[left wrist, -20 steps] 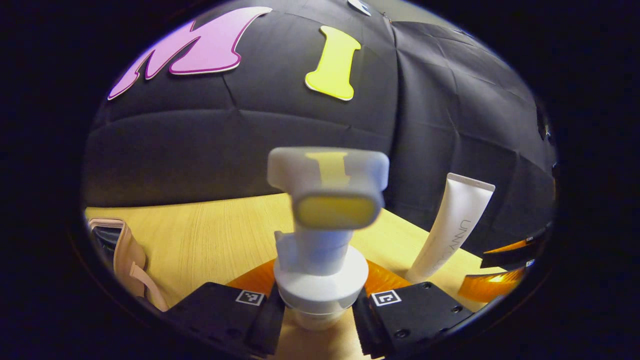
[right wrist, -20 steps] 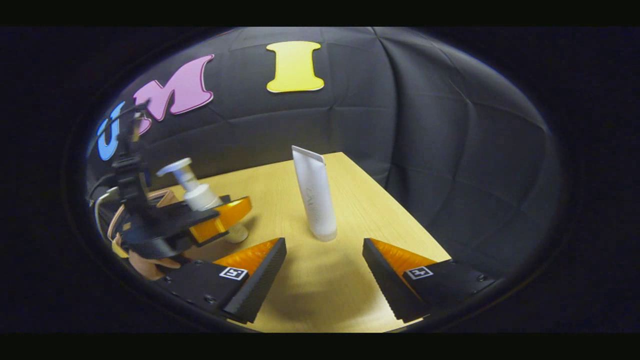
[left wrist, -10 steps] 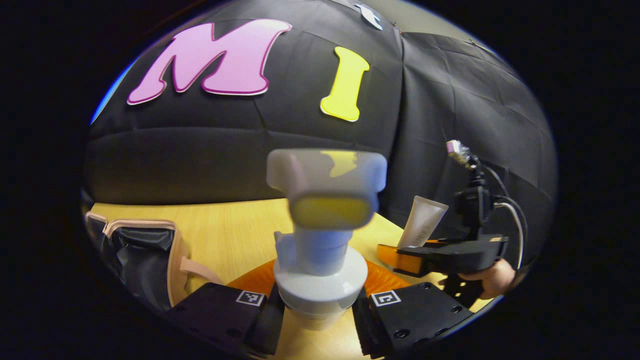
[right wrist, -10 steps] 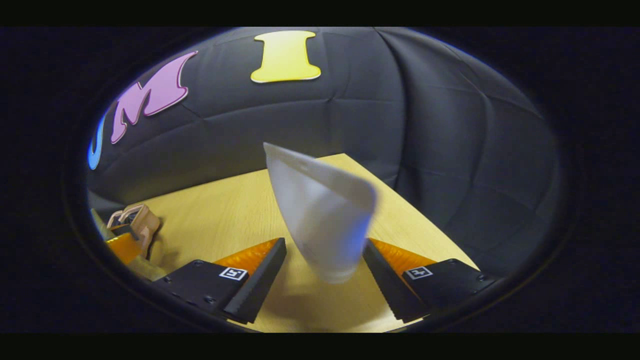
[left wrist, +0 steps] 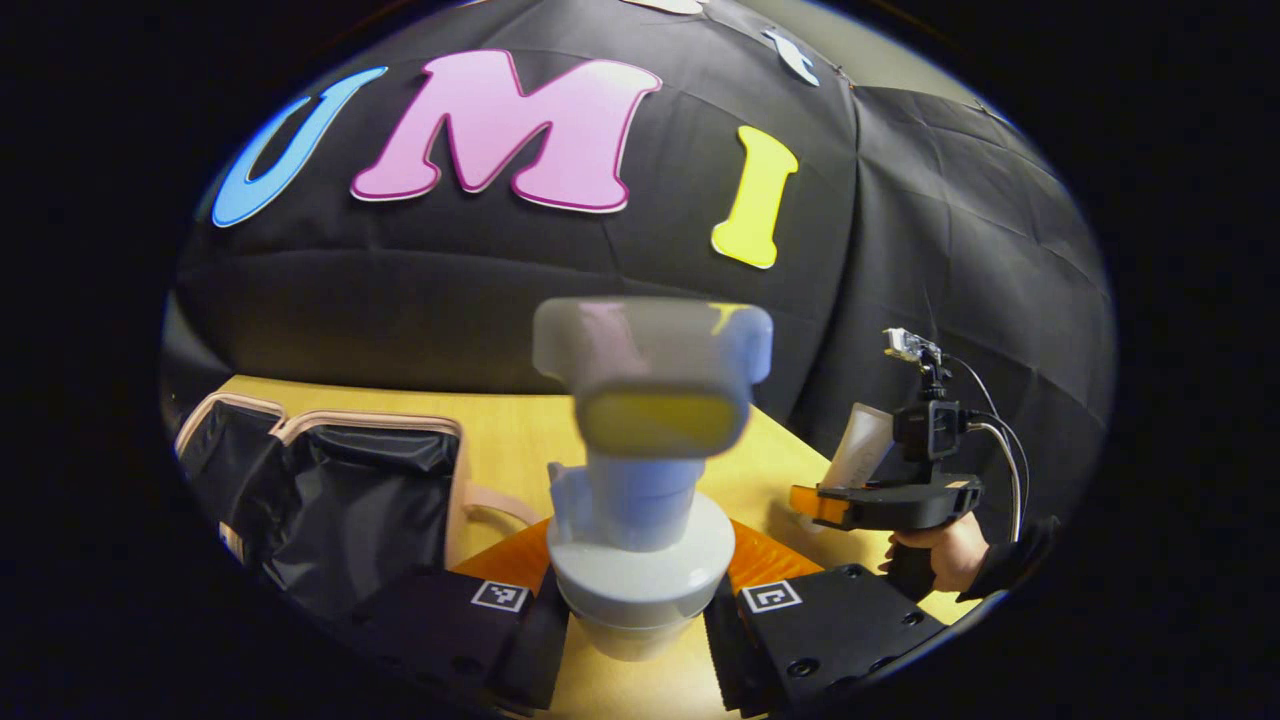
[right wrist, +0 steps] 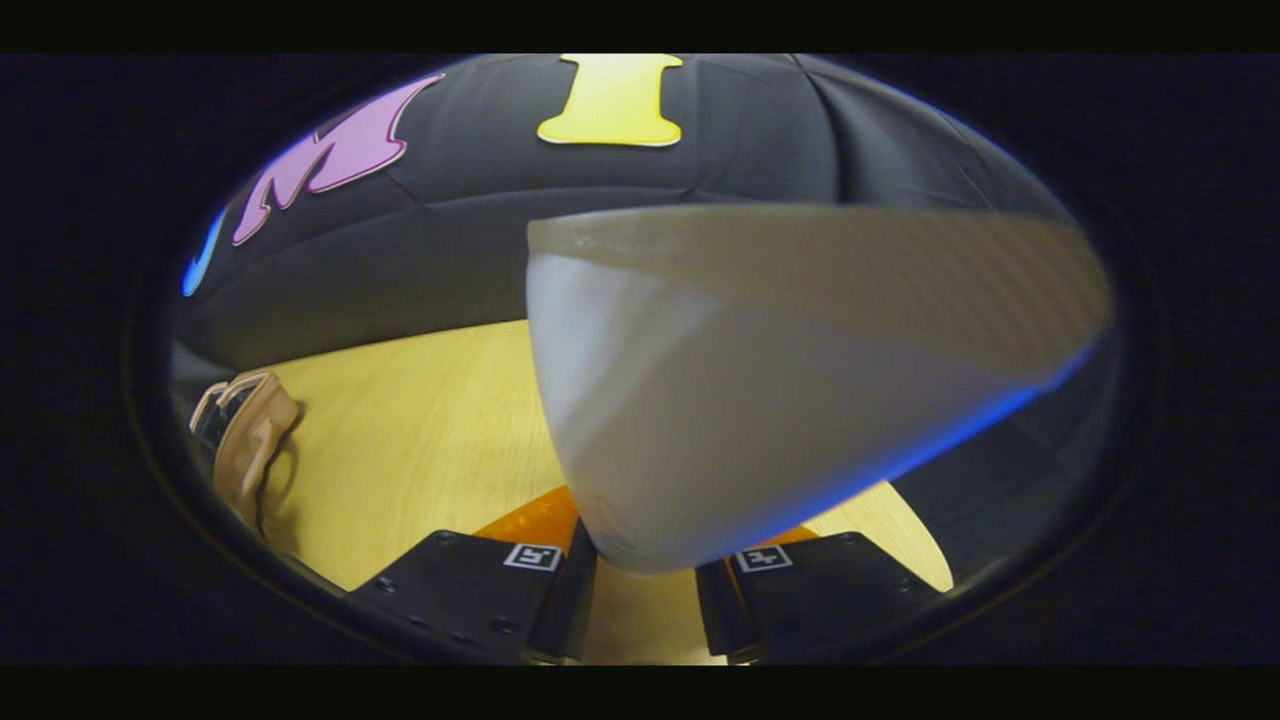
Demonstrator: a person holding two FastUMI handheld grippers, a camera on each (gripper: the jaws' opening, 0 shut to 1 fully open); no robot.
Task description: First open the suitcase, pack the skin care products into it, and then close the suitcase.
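A light wooden table (left wrist: 500,445) with a fine grain runs across the lower half of the left gripper view, its far edge meeting the black cloth wall. At the lower left of that view an open suitcase (left wrist: 330,495) lies on it, beige-trimmed with a black lining. In the right gripper view the same table (right wrist: 420,440) fills the lower left, and the suitcase (right wrist: 245,440) sits at the far left edge.

light wooden table (left wrist: 500,440), black cloth wall (left wrist: 400,300) behind
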